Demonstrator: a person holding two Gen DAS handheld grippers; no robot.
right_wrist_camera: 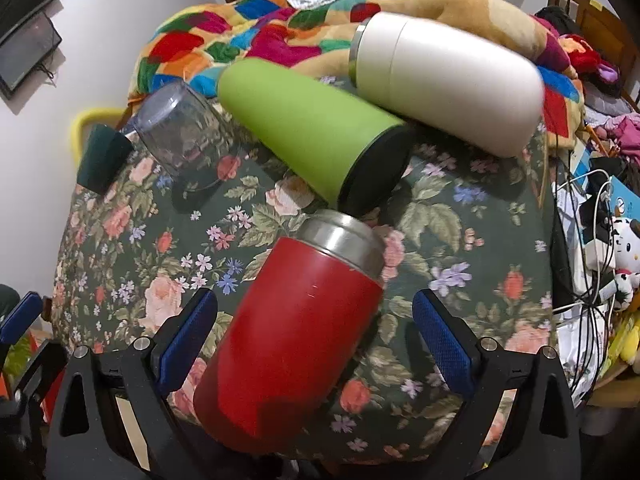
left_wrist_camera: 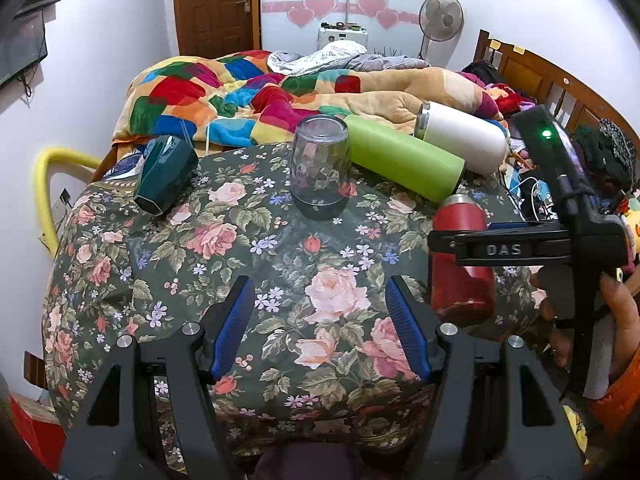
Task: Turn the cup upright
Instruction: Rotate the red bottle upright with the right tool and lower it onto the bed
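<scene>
Nearest, left tool (left_wrist_camera: 320, 292): fingers spread wide, gripping nothing, hovering low over the flowered cloth (left_wrist_camera: 280, 248) of the table, apparently parked out of the way.

Just beyond, right tool (right_wrist_camera: 314, 296): likewise spread, blue pads (right_wrist_camera: 188, 336) either side of the red cup (right_wrist_camera: 296, 340) but not visibly touching it. Looks like lining up for a grasp across the body (a judgement only, from the straddling pose).

Red cup itself: lying on its side on the cloth, steel-rimmed mouth pointing away from the tool and slightly right, base toward the camera. Probably the cup to be stood up, given which one is being straddled. Task not yet done.

Further on, green cup (right_wrist_camera: 308, 128): also on its side, dark end close to the red cup's rim, so little room there for swinging upright.

Behind that, white cup (right_wrist_camera: 448, 80): on its side, resting against the green one and the bedding.

To the left, clear glass (left_wrist_camera: 320, 160), mouth down, and dark green cup (left_wrist_camera: 166, 172), tipped over near the table edge.

Farthest: patchwork blanket (left_wrist_camera: 180, 96) heaped on the bed.
</scene>
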